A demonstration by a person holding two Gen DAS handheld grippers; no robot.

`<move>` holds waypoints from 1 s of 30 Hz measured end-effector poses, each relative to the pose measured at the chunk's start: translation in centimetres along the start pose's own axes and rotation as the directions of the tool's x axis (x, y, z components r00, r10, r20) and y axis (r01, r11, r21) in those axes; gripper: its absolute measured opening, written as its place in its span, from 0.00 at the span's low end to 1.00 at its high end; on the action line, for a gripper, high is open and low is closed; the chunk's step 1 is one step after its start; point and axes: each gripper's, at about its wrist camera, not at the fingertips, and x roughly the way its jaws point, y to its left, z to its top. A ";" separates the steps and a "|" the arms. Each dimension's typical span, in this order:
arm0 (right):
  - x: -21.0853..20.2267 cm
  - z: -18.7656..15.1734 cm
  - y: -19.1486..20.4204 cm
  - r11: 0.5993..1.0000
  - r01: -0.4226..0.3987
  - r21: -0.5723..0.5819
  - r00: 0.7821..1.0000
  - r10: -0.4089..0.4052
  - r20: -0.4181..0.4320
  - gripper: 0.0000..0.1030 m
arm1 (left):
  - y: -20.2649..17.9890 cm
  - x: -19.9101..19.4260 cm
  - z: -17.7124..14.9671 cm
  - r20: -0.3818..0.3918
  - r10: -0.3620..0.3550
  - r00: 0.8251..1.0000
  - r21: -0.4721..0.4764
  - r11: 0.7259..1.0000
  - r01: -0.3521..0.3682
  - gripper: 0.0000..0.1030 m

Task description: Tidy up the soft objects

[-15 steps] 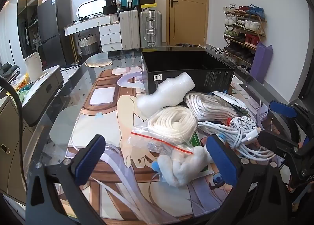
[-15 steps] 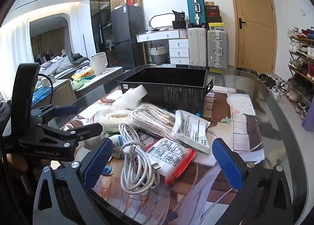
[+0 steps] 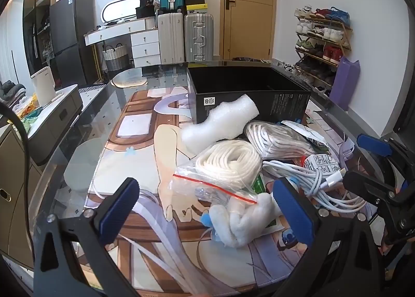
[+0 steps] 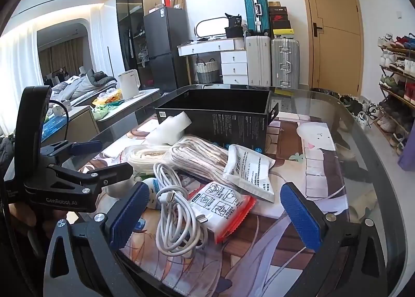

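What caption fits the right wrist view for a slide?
Open right gripper above a white cable and red-edged packet, before an empty black box.

Left claw point(image 3: 207, 206): matte black frame, two fingers faced with ribbed blue pads point(image 3: 118, 210), silver round screws at the finger bases, seen along the lower frame. Right claw point(image 4: 215, 215): identical build. On the left claw's body, at the left of the right wrist view, "GenRobot.AI" is printed; a black cable is attached.

Suitcases point(image 4: 272, 63) beside white drawers point(image 4: 233, 67); wooden door point(image 4: 334, 29) behind; shoe rack point(image 3: 321, 35) right; fridge point(image 4: 166, 45) left.
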 end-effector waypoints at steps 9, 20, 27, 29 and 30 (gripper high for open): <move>0.0 0.1 0.0 1.000 -0.001 -0.004 1.000 0.001 0.003 1.00 | 0.5 0.0 0.0 0.006 -0.005 1.000 -0.002 1.000 0.005 1.00; -0.2 0.1 0.2 1.000 0.001 -0.006 1.000 -0.001 0.002 1.00 | 0.2 0.0 0.2 0.006 -0.011 1.000 -0.004 1.000 0.011 1.00; -0.2 0.1 0.2 1.000 0.000 -0.005 1.000 0.000 0.005 1.00 | 0.2 -0.2 0.2 0.013 -0.013 1.000 -0.009 1.000 0.013 1.00; -0.2 0.1 0.3 1.000 0.000 -0.008 1.000 0.000 0.004 1.00 | 0.3 -0.3 0.2 0.018 -0.013 1.000 -0.012 1.000 0.013 1.00; -0.2 0.1 0.4 1.000 -0.001 -0.010 1.000 0.001 0.004 1.00 | 0.4 -0.3 0.2 0.018 -0.014 1.000 -0.013 1.000 0.014 1.00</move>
